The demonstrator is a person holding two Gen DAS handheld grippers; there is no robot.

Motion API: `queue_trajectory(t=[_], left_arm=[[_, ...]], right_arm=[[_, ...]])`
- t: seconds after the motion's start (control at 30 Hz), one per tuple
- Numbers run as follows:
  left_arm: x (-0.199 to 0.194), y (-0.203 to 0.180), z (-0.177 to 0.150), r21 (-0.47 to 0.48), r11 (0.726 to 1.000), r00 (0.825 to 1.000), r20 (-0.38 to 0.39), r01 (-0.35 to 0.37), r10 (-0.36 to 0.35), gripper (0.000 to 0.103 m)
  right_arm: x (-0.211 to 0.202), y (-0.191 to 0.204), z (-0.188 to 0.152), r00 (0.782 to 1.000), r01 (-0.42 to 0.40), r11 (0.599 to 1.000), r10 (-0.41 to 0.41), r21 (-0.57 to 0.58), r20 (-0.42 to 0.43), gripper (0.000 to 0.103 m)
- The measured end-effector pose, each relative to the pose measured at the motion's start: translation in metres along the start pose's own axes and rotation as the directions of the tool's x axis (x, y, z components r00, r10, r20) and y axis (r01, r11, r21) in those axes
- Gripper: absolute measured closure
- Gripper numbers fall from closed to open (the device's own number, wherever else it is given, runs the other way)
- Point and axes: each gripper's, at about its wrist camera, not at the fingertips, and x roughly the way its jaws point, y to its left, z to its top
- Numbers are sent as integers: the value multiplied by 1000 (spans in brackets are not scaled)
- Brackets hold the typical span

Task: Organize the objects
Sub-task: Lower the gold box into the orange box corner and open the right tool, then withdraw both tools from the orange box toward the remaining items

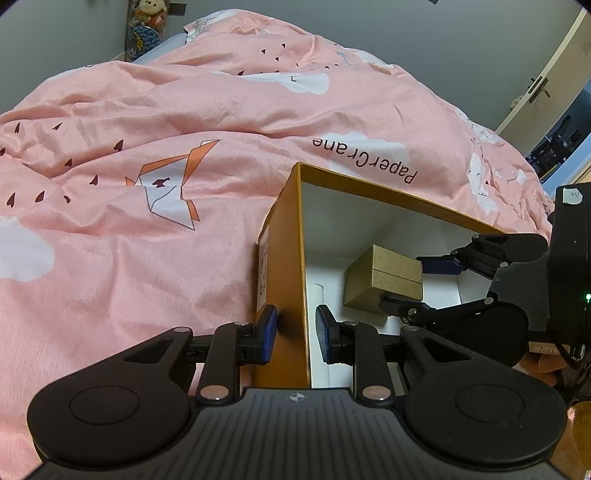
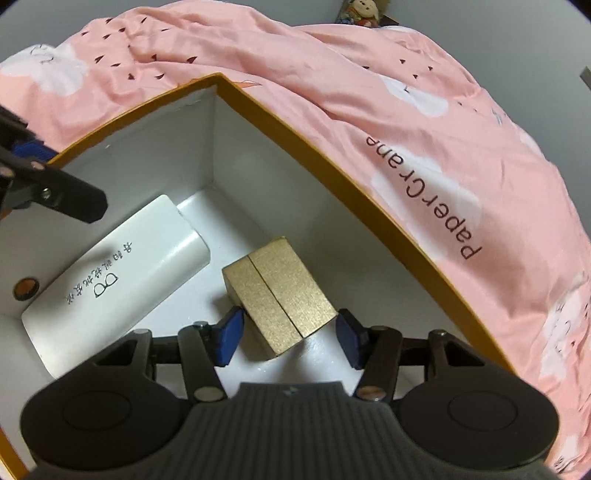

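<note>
An orange box with a white inside (image 1: 286,236) (image 2: 295,122) lies on the pink bed cover. In it are a small gold box (image 2: 280,295) (image 1: 384,280) and a white glasses case (image 2: 118,273). My right gripper (image 2: 290,336) reaches into the orange box; its blue pads (image 2: 231,334) stand on either side of the gold box with small gaps, so it is open around it. My left gripper (image 1: 295,334) straddles the orange box's left wall, one pad outside and one inside, with a gap to the wall. It also shows at the left edge of the right wrist view (image 2: 33,151).
The pink bed cover (image 1: 147,147) with cloud and paper-crane prints surrounds the orange box. A doll (image 1: 147,22) stands at the far wall. A door with a handle (image 1: 539,88) is at the right.
</note>
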Motion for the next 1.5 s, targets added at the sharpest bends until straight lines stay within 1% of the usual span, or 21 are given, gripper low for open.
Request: queue_trajectory(t=[0.3,0.37,0.43,0.57,0.6,0.63,0.67,0.7,0.73,0.83,0.97,1.03,1.23,1.33,1.43,1.5], left_arm=[[0,-1,0,4,1000,1000,-2,-6,6,75],[0,-1,-1,2,1000,1000,-3,-4,4,75],[0,-1,-1,4,1000,1000,-2,-3,3,75],[-1,0,-1,3,1000,1000,-1,-2,2,75],[-1,0,-1,1,1000,1000,-1,-1,1,75],[-1,0,-1,0,1000,1000,0,-1,1,75],[-1,0,-1,2,1000,1000,0,-2,2,75],[-1,0,-1,2,1000,1000,0,-3,3,75],[-1,-1,-1,5,1000,1000,1,-5,5,75],[-1,-2,-1,13,1000,1000,1,-11,11,78],[-1,-2,-1,14,1000,1000,1,-12,12,78],[0,-2,-1,13,1000,1000,1,-12,12,78],[-1,-3,-2,4,1000,1000,16,-20,20,78],[-9,-11,-6,15,998,996,69,-55,54,78],[-28,-23,-15,27,993,979,171,-116,109,78],[-44,-33,-23,38,991,966,233,-126,114,78]], right_arm=[[5,14,13,995,18,995,-8,-102,95,46],[7,15,15,996,34,994,-25,-102,90,46],[9,12,14,997,48,995,-42,-85,71,40],[8,1,6,999,24,1000,-23,-19,43,41],[9,-1,3,999,14,1000,-14,7,34,47],[10,-4,1,1000,0,999,-1,35,29,63],[11,-5,1,999,-22,998,21,59,25,70],[11,-5,1,999,-42,996,40,82,24,82],[12,-5,2,998,-50,994,47,93,33,83],[13,3,6,996,-63,996,58,69,66,89],[16,14,15,992,-90,995,85,51,92,94],[18,18,20,989,-110,993,105,43,100,98],[19,22,26,982,-157,984,147,81,123,99],[14,21,22,981,-154,983,140,97,134,101],[-3,19,16,983,-120,984,99,130,157,100],[-22,16,8,978,-115,979,83,167,189,98]])
